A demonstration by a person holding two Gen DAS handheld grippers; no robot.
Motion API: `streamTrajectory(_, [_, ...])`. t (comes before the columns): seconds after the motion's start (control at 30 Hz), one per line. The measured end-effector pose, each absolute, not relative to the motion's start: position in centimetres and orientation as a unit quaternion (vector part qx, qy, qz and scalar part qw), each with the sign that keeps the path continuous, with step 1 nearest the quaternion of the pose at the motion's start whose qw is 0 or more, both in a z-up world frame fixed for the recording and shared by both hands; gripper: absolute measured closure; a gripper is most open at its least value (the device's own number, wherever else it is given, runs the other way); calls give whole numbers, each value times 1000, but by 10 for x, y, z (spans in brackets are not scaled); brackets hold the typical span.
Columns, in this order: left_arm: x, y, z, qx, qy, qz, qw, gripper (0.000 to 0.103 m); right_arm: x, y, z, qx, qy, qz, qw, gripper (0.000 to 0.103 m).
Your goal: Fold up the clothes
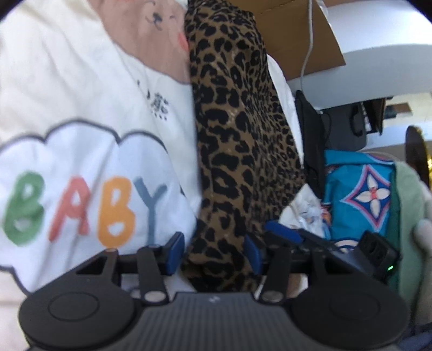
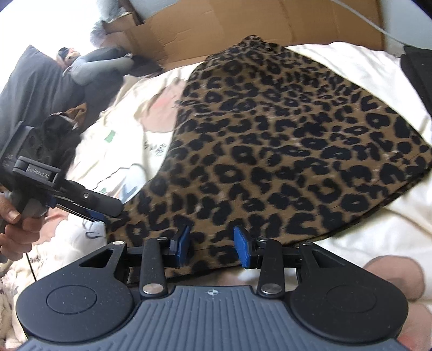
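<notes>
A leopard-print garment (image 2: 270,135) lies spread flat on a white bed cover printed with "BABY" (image 1: 81,210). In the left wrist view the garment (image 1: 237,135) runs away from me as a narrow strip. My left gripper (image 1: 214,253) is open at its near end, with the fabric between the blue pads and a gap beside the left pad. My right gripper (image 2: 212,247) is open over the garment's near hem, and the cloth lies flat between its pads. In the right wrist view the left gripper (image 2: 105,212) sits at the garment's left corner, held by a hand (image 2: 10,221).
Flattened cardboard (image 2: 243,24) stands behind the bed. A blue patterned cloth (image 1: 359,189), a pale green cloth (image 1: 407,205) and crumpled white fabric (image 1: 305,208) are piled to the right. Dark pillows (image 2: 35,89) lie at the far left. A white cable (image 1: 307,48) hangs down.
</notes>
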State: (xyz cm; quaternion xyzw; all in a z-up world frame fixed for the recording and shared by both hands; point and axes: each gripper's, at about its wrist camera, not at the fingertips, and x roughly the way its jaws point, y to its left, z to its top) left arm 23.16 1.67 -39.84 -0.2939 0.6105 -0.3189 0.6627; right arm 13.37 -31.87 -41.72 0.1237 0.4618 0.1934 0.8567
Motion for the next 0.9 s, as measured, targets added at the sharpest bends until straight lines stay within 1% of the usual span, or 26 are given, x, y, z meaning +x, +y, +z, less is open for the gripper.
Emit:
streamTrajectory(0.13, [222, 12, -405, -311, 619, -331, 641, 52, 129, -307, -415, 114, 460, 211, 855, 62])
streamTrajectory(0.33, [214, 18, -413, -363, 618, -321, 619, 52, 124, -297, -411, 108, 458, 228, 852, 62])
streamTrajectory(0.37, [213, 20, -414, -366, 618, -317, 620, 52, 123, -295, -411, 108, 457, 234, 851, 66])
streamTrajectory(0.4, [213, 21, -416, -368, 617, -311, 622, 52, 123, -293, -410, 108, 457, 243, 849, 73])
streamTrajectory(0.43, [214, 21, -417, -370, 616, -305, 625, 52, 122, -289, -410, 106, 458, 251, 846, 73])
streamTrajectory(0.63, [218, 21, -425, -379, 609, -300, 629, 53, 117, -276, -411, 94, 460, 270, 841, 73])
streamTrajectory(0.83, [208, 16, -429, -393, 623, -324, 593, 59, 118, -267, -417, 88, 464, 277, 837, 73])
streamTrajectory(0.9, [203, 15, -431, -393, 626, -324, 590, 59, 118, -263, -417, 84, 463, 283, 836, 73])
